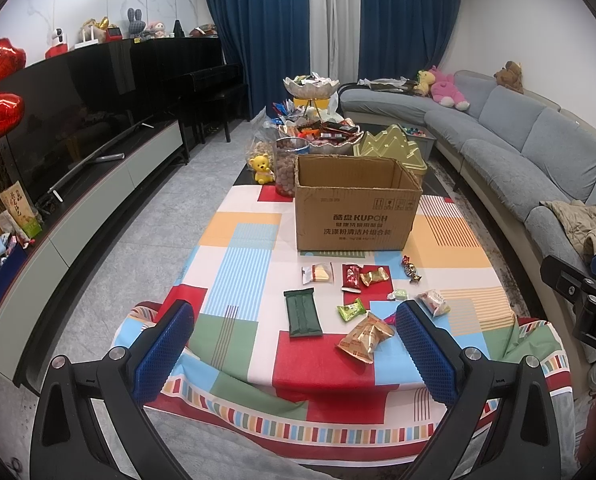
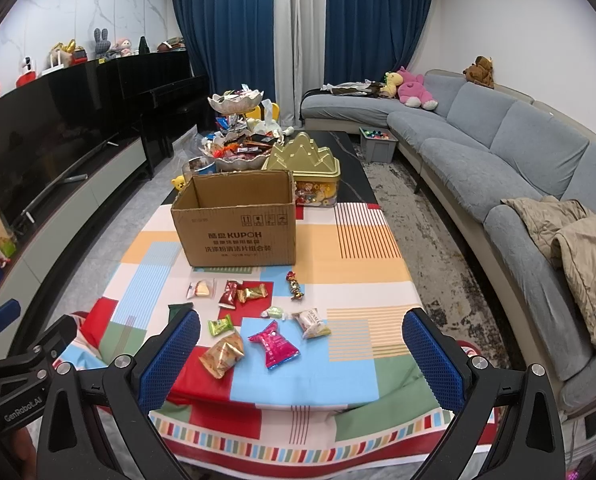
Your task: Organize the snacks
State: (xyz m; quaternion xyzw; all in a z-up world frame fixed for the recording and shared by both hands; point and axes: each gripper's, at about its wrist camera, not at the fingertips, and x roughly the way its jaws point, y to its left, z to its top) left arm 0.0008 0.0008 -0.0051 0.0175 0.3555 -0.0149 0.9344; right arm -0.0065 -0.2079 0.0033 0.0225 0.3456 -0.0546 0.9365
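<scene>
Both grippers, left gripper (image 1: 294, 344) and right gripper (image 2: 301, 354), spread wide and empty at the near table edge: best take one near packet, e.g. the pink packet (image 2: 274, 345), squarely across its middle, then carry it to the open cardboard box (image 2: 238, 220) beyond.

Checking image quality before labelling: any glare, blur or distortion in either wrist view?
Left wrist view: strong fisheye bending with dark corner vignette; the glossy black TV screen reflects the room; the brown cardboard box and the snack packets read sharp. Right wrist view: same barrel bend, curving the grey sofa; even indoor light, soft shadows, no motion blur.
</scene>
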